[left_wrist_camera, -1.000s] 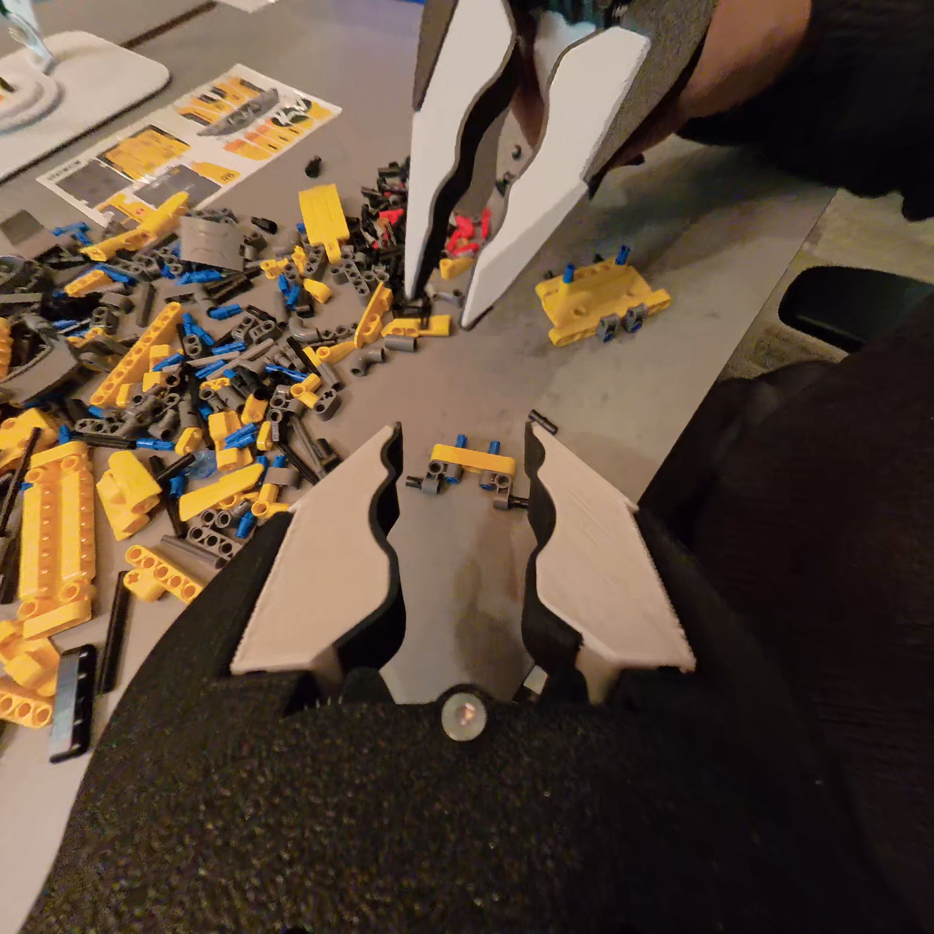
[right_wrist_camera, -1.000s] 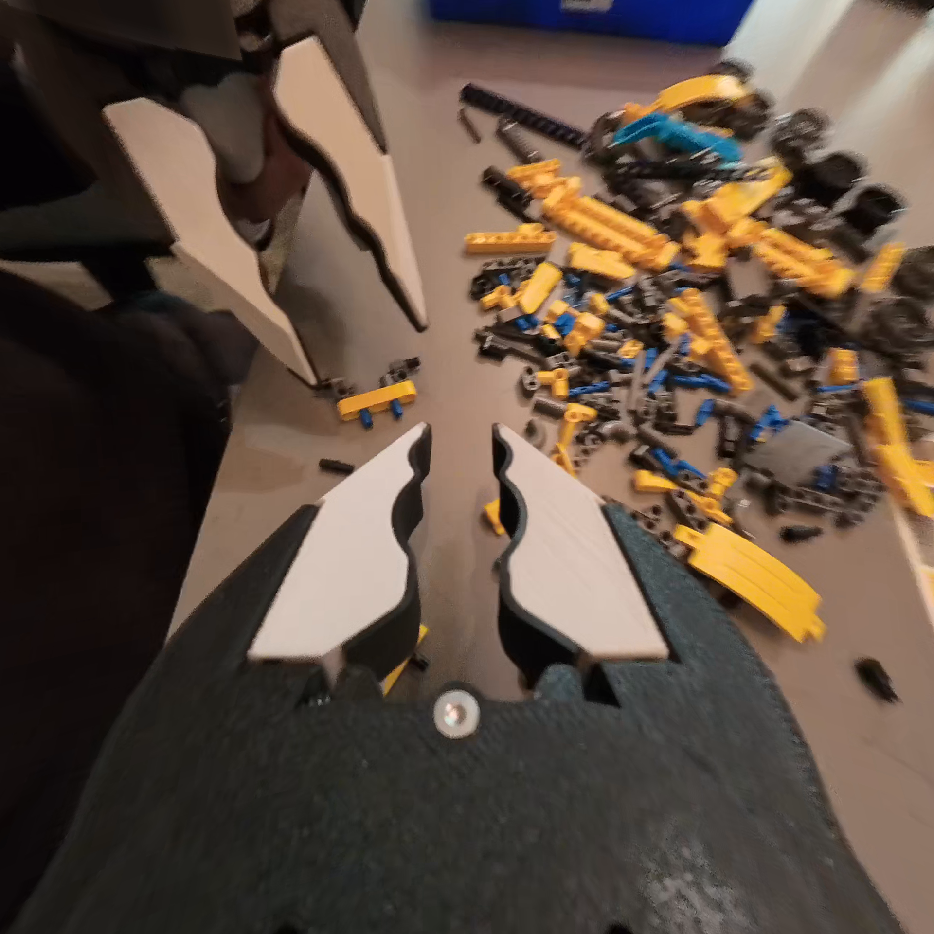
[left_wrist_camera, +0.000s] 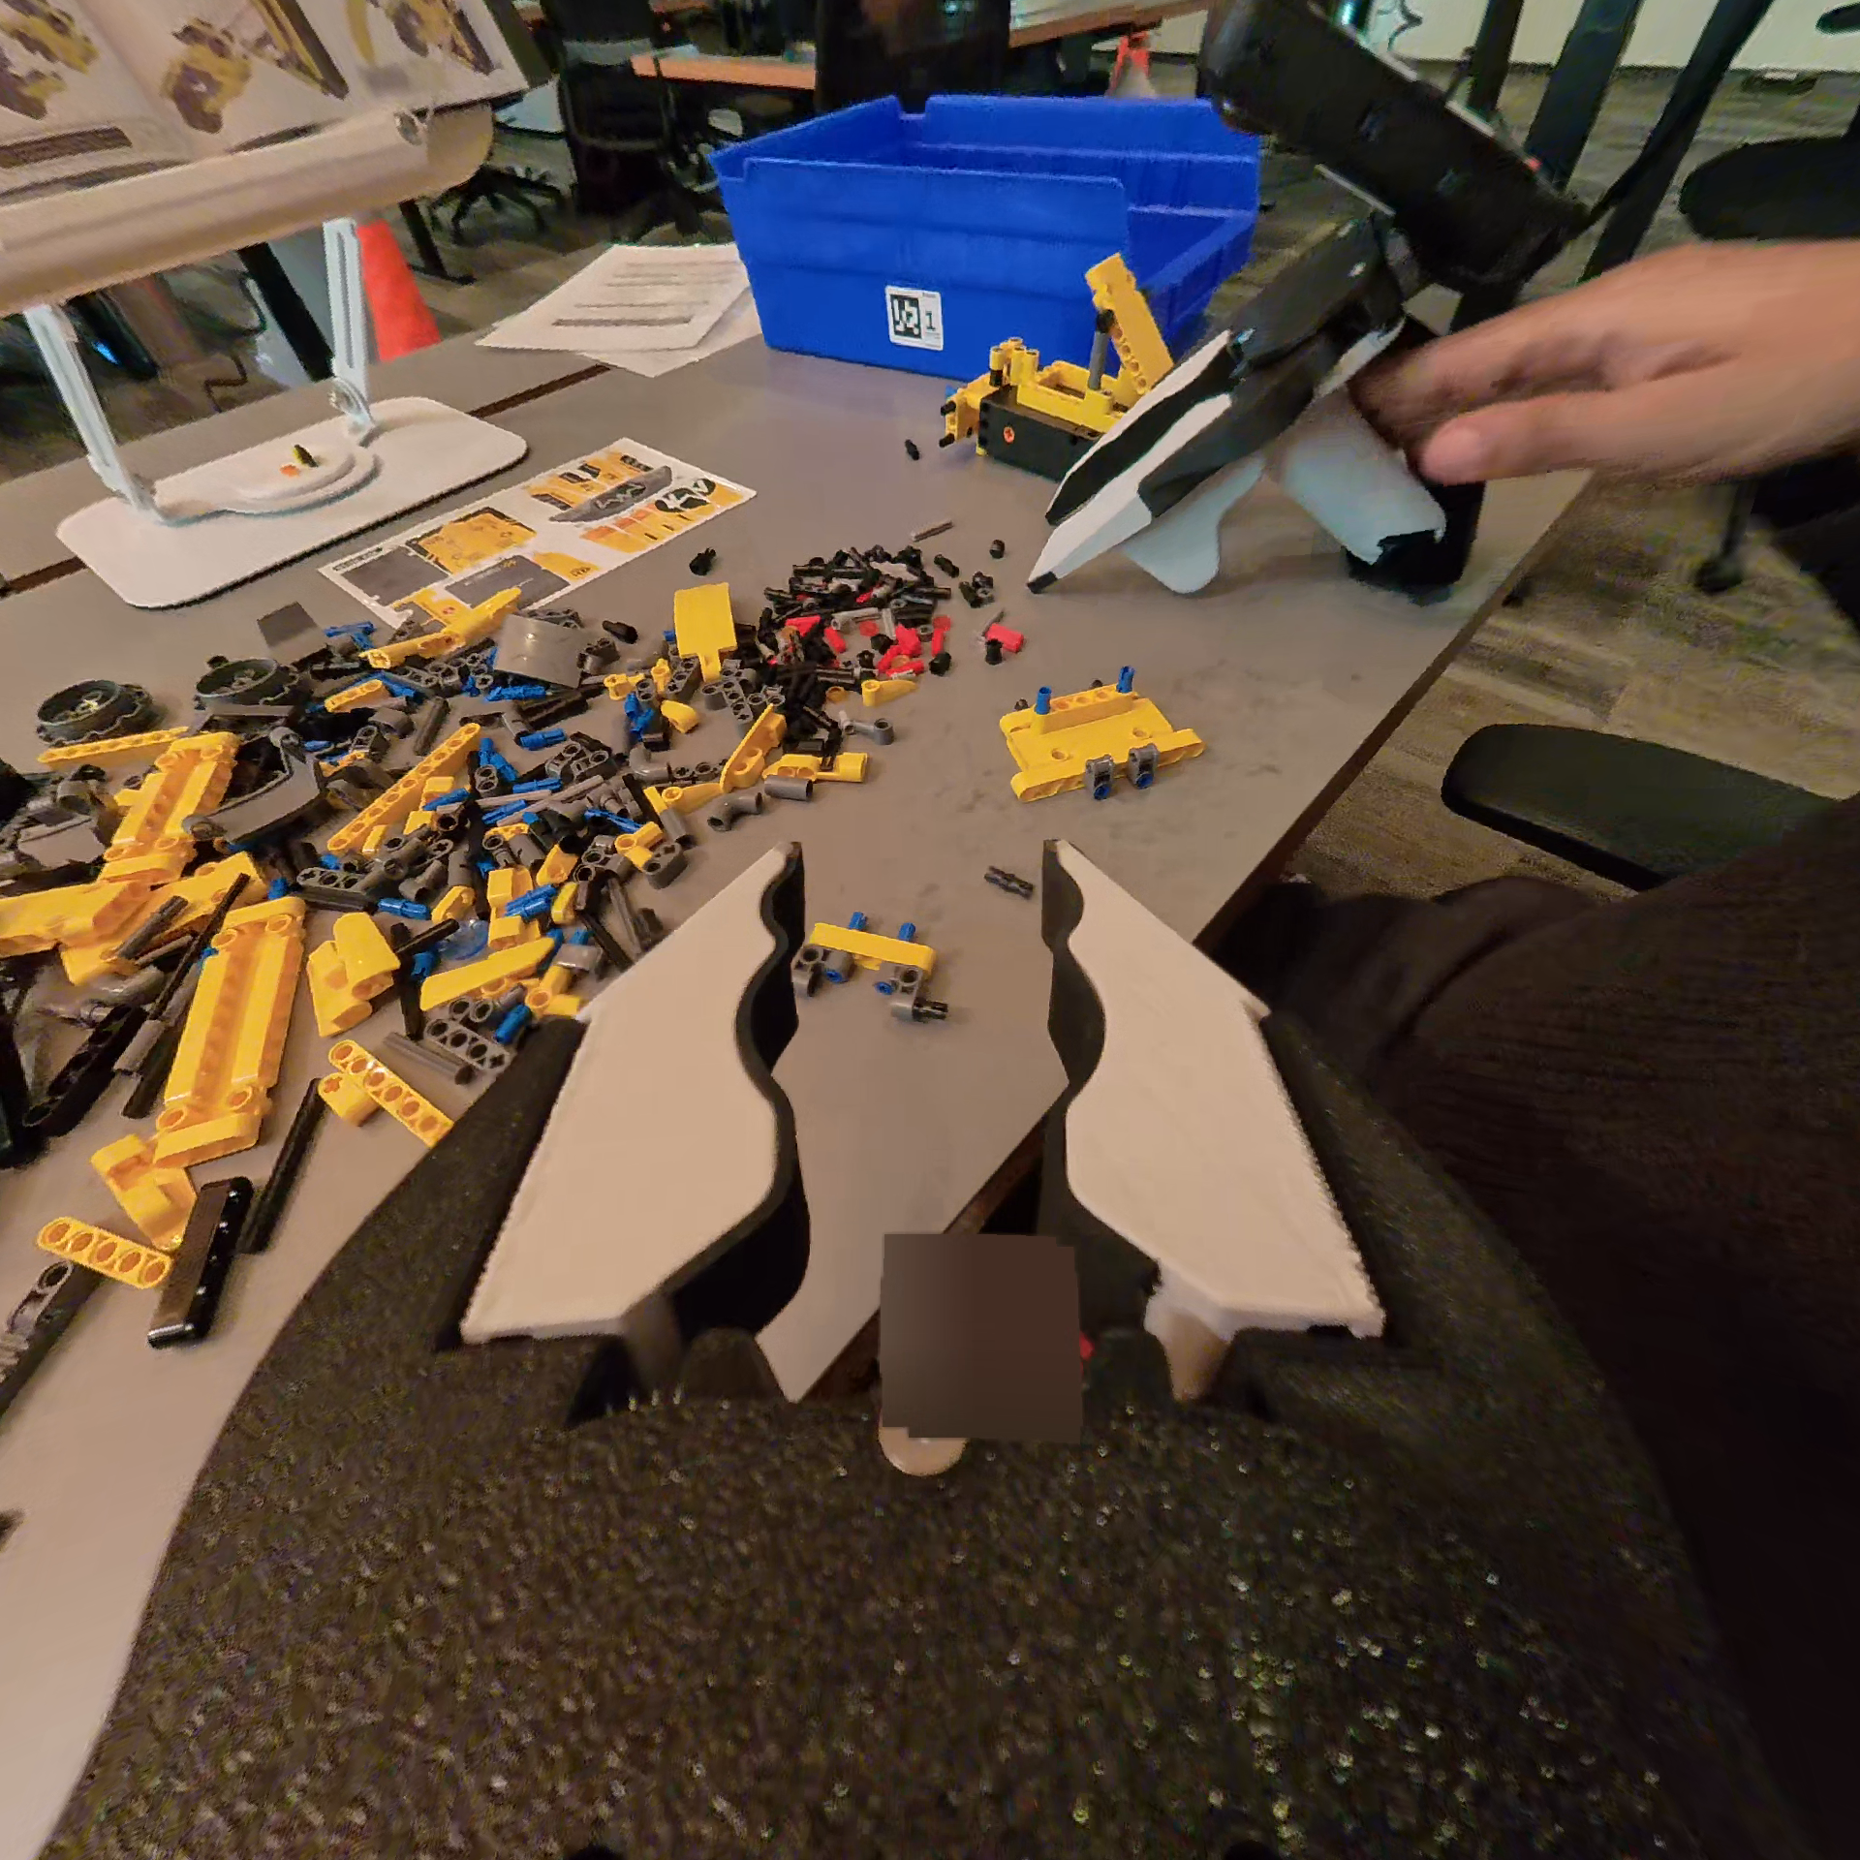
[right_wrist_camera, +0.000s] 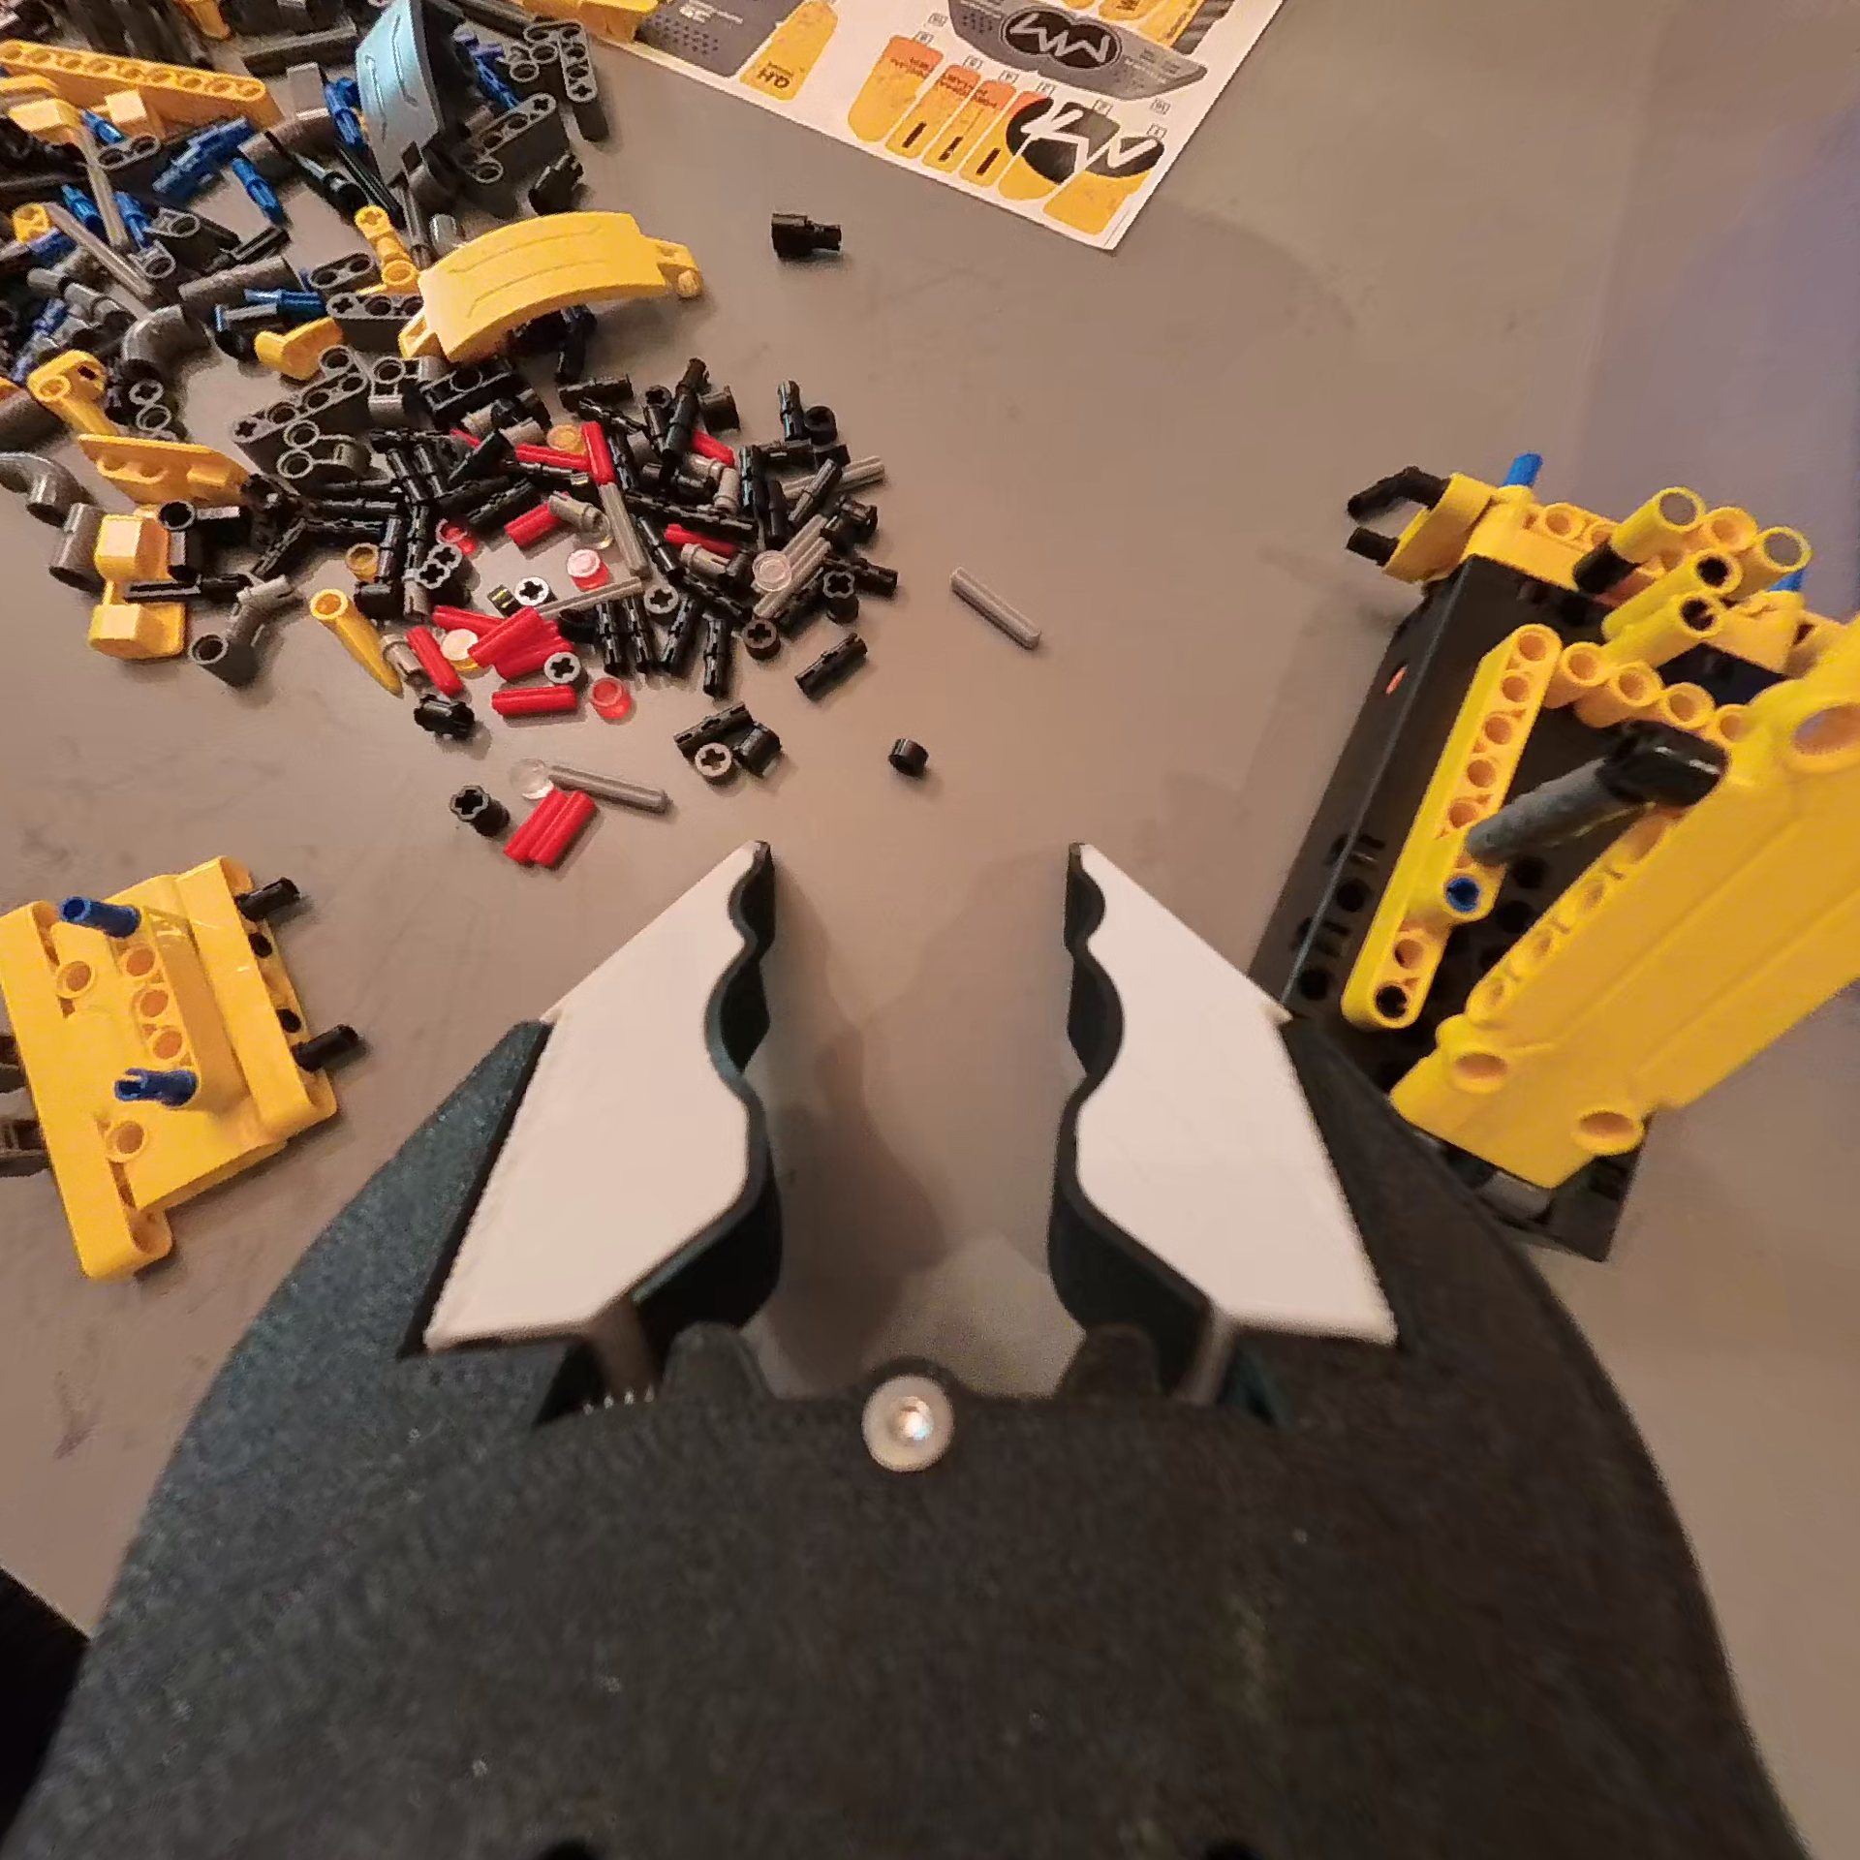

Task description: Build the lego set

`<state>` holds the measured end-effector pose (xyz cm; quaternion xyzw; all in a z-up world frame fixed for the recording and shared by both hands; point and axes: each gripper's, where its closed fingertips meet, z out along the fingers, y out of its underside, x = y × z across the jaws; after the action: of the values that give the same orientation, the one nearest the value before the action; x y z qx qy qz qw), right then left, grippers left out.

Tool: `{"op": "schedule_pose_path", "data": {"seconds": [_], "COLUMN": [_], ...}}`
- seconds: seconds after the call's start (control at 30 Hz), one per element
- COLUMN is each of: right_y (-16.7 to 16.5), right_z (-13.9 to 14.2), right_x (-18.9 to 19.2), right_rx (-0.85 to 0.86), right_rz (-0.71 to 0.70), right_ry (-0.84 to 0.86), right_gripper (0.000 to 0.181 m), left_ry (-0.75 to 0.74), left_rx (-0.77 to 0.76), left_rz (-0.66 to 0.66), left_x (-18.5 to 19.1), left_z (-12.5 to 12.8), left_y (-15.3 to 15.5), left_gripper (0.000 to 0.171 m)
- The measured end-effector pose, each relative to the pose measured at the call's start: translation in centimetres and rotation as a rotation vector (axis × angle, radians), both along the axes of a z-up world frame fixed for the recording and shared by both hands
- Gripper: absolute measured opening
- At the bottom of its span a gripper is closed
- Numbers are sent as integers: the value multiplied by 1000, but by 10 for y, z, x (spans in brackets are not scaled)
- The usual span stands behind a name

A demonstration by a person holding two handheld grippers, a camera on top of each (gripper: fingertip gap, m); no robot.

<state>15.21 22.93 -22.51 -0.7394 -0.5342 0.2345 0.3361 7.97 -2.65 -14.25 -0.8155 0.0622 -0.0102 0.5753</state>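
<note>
Blue bin [left_wrist_camera: 991, 216] sits at the far side of the desk [left_wrist_camera: 1308, 684], inside hidden by its walls (can't tell what's in it). Left tongs [left_wrist_camera: 921, 856] gape wide and empty, a small yellow beam with blue pins [left_wrist_camera: 871, 961] lying between the tips. Right tongs [right_wrist_camera: 916, 856] also wide, empty, over bare desk near the pile of black and red pins [right_wrist_camera: 624, 544]; half-built yellow model [right_wrist_camera: 1570, 835] just right, cut off by the edge.
</note>
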Motion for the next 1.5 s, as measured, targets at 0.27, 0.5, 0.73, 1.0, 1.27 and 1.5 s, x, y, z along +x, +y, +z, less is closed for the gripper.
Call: {"op": "schedule_pose_path", "data": {"seconds": [0.27,0.5,0.73,1.0,1.27,1.5], "right_y": [0,0,0,0,0,0], "right_z": [0,0,0,0,0,0], "right_x": [0,0,-1,-1,-1,-1], "right_rx": [-1,-2,-1,-2,-1,-6], "right_rz": [0,0,0,0,1,1], "right_ry": [0,1,1,1,1,2], "right_gripper": [58,58,58,58,58,58], "left_ry": [-9,14,-54,-63,-216,-181], "left_rx": [-3,8,4,4,83,75], "left_rz": [-11,11,4,14,-75,-111], "left_x": [13,12,4,-4,-1,15], "left_z": [5,13,2,-5,-7,-6], "left_y": [0,1,-2,-5,-9,-7], "left_gripper": [46,46,46,46,46,46]}}
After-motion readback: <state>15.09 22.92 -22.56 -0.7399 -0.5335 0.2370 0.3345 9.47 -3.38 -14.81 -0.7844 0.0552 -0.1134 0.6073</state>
